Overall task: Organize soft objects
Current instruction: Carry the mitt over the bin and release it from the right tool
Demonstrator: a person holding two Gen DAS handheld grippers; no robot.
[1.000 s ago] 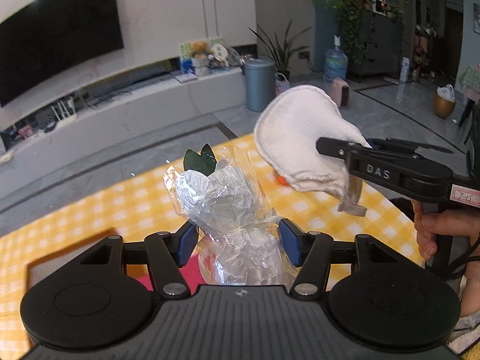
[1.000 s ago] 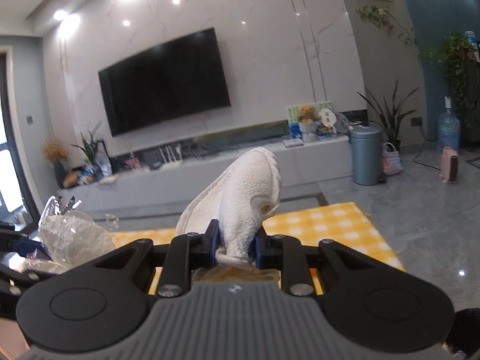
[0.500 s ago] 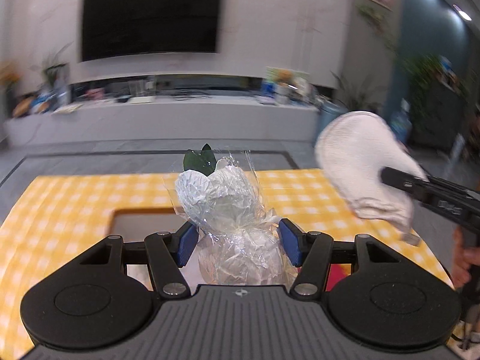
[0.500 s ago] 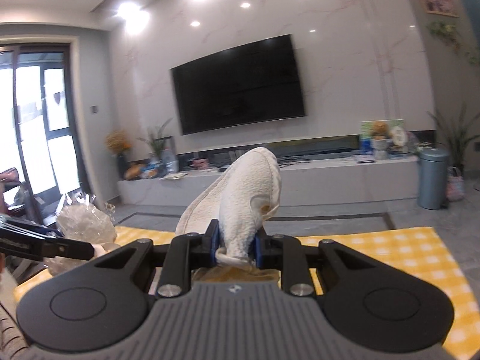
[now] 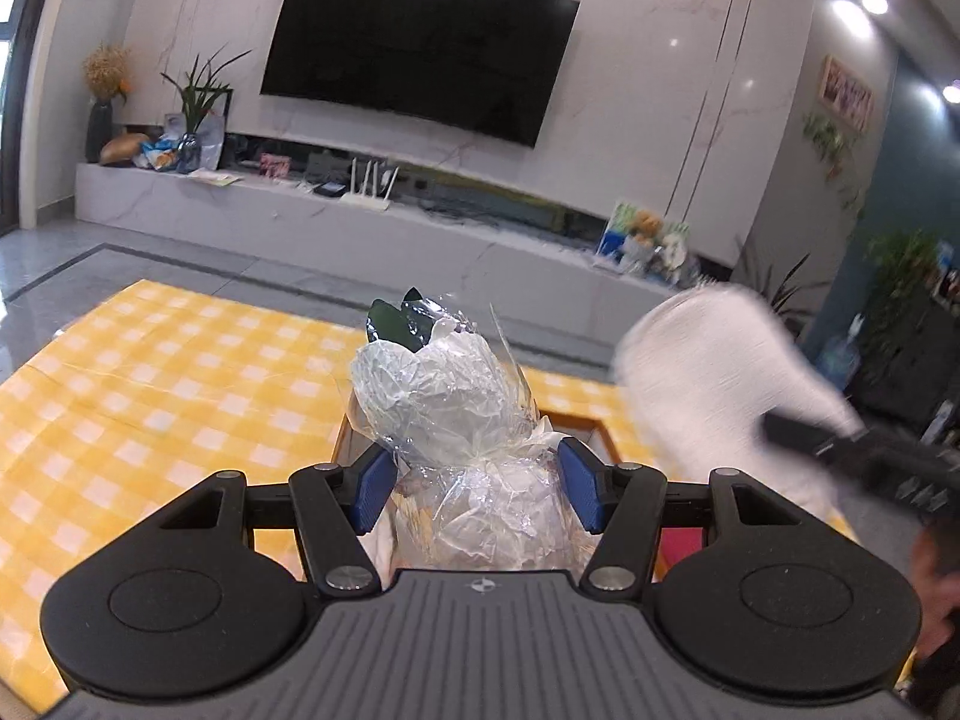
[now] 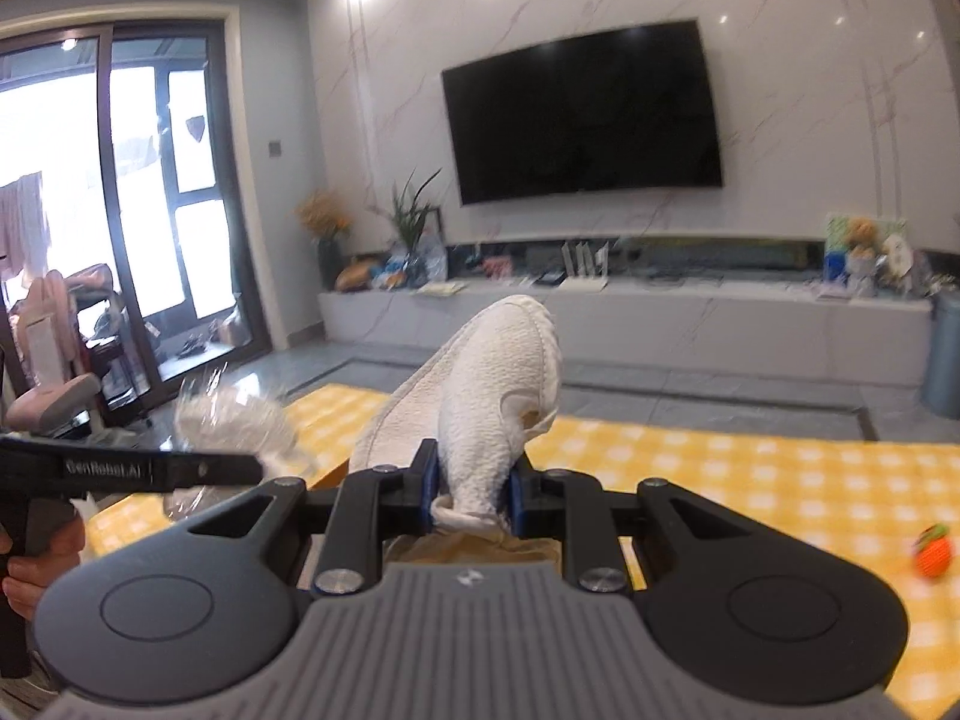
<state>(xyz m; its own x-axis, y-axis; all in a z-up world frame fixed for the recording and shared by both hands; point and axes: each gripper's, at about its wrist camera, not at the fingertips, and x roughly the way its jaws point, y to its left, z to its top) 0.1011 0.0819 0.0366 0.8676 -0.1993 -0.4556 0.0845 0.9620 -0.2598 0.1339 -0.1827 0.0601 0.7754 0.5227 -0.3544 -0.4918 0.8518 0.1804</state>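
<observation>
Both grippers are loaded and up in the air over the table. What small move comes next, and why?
Probably lower the left gripper toward the wooden tray just below it. Its pads clamp the cellophane-wrapped bundle above the tray's rim, while the right gripper holds the white cloth off to the side.

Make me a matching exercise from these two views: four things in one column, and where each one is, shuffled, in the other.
Things:
1. white towel
2. cellophane-wrapped bundle
3. orange toy
4. television

Places:
A. on the marble wall
B. between the left gripper's fingers
C. lying on the yellow checked tablecloth
D. pinched in the right gripper

Pairs: 1-D, 2-B, 3-C, 4-A
</observation>
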